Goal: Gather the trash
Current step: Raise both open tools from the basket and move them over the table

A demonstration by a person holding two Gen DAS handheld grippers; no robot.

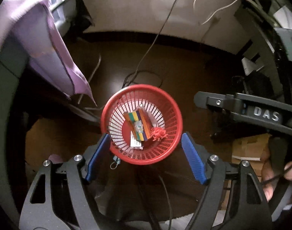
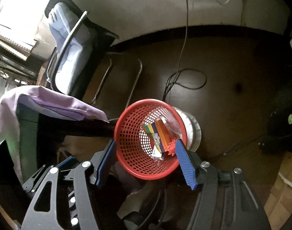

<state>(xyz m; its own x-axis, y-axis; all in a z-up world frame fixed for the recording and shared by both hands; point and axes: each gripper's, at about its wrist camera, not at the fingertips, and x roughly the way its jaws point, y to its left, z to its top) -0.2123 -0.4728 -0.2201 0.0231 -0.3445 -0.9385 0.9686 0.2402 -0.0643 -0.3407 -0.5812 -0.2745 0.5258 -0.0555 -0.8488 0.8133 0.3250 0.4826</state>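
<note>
Because both my grippers hang above the red mesh basket (image 1: 141, 124) with their blue pads spread and nothing between them, I judge the trash I carried is already dropped in and the hands are free for the next piece. My left gripper (image 1: 146, 143) is released, its jaws standing wide to either side of the basket's near rim without touching it as far as I can tell. My right gripper (image 2: 146, 153) is released too; one of its pads overlaps the far side of the rim in that view, though whether it touches I cannot say. From the left wrist, the other gripper's black arm reaches in at the right edge.

The basket stands upright on the dark wooden floor (image 1: 193, 72), mouth up, which is why it catches what falls. Inside I count three things: one rainbow-striped packet (image 1: 139, 124) lying aslant across the bottom, one white barcoded slip (image 1: 136, 143) under its near end, and one small red frilly scrap (image 1: 159, 134) against the wall. Just outside the near rim lies one small teal scrap (image 1: 115, 163), still on the floor, likely the next to collect. A purple cloth (image 1: 56, 57) drapes over furniture to the left, and one black cable (image 1: 146, 57) trails across the floor beyond the basket
</note>
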